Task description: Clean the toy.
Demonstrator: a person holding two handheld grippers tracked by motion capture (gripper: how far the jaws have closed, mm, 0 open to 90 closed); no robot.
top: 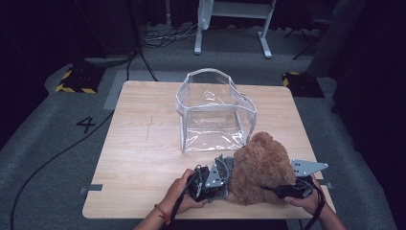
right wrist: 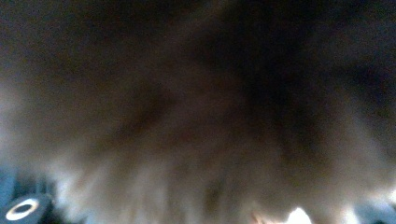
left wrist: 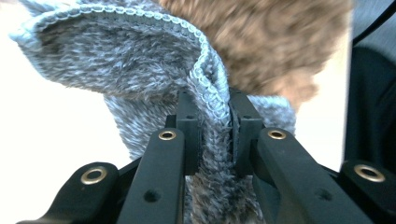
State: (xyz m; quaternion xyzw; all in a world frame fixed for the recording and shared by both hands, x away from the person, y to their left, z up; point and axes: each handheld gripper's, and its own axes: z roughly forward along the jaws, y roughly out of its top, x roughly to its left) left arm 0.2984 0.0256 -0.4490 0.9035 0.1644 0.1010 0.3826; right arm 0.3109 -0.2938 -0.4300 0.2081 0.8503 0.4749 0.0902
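The left gripper [left wrist: 215,116] clamps the grey knit cloth [left wrist: 140,60]; the brown plush toy [top: 261,167] hides the right gripper [top: 287,190], whose jaw state I cannot tell.

Dim surroundings, blurred dark close-up

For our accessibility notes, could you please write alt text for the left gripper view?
Two black jaws of the left gripper pinch a fold of fuzzy grey knitted fabric with a stitched edge, seen close up. Behind it is the curly brown fur of a plush toy, with the bright table to the left.
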